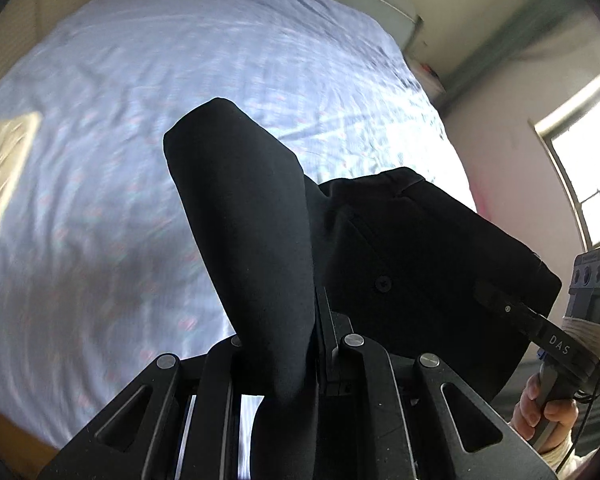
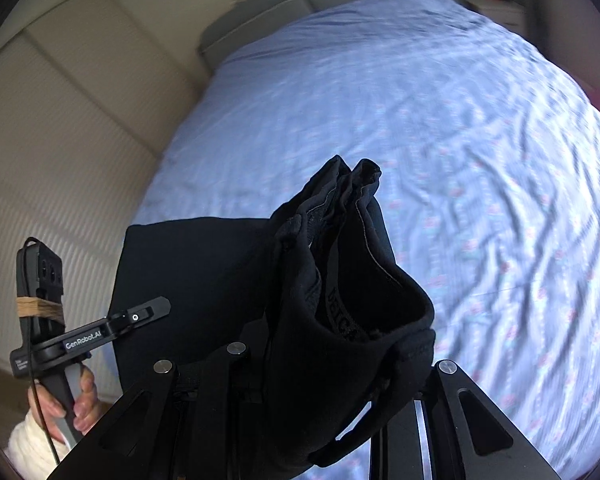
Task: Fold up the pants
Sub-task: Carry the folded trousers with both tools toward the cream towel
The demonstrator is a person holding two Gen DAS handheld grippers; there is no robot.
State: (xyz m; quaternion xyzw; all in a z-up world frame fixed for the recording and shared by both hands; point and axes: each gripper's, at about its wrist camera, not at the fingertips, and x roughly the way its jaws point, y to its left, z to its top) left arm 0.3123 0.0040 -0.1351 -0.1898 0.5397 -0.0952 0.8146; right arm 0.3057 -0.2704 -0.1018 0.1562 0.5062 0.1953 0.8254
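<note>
While both tools grip the pants above the bed, left tool and right tool are clamped on bunched cloth. Advice: keep hands level, draw fabric taut, then lower evenly onto the sheet.

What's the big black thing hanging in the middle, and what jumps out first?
Those are the black pants, lifted above the bed and filling the middle of both views. The left gripper pinches one part and the right gripper the bunched waistband. Below lies the pale blue bedsheet, with a folded cream cloth at its left edge.
</note>
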